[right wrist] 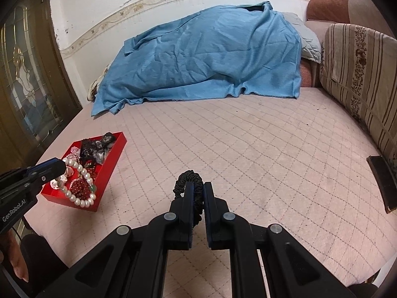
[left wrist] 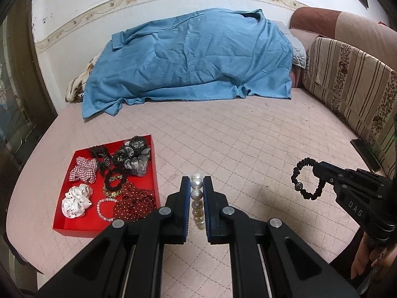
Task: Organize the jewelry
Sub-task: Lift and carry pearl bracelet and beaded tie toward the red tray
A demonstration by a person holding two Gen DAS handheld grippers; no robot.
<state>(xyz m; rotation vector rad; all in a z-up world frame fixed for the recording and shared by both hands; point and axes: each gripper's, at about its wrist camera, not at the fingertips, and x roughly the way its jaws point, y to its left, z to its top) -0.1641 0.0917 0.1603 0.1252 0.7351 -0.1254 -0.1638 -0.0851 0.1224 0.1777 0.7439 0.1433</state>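
My left gripper (left wrist: pixel 197 181) is shut on a large white pearl bracelet (left wrist: pixel 196 193) and holds it above the pink mattress, right of the red tray (left wrist: pixel 152 166). The right wrist view shows that bracelet (right wrist: pixel 82 186) hanging from the left gripper (right wrist: pixel 65 165) over the tray (right wrist: pixel 109 171). My right gripper (right wrist: pixel 198 186) is shut on a black corded bracelet (right wrist: pixel 189 177); the left wrist view shows it (left wrist: pixel 306 181) dangling from the right gripper (left wrist: pixel 315 167). The tray holds scrunchies, a hair claw and a small bead bracelet (left wrist: pixel 104 209).
A blue blanket (left wrist: pixel 193 57) covers a heap at the far side of the mattress (left wrist: pixel 248 136). A striped cushion (left wrist: pixel 352 89) lines the right edge, with a dark flat object (right wrist: pixel 383 181) beside it. A glass door (right wrist: pixel 27 79) stands at left.
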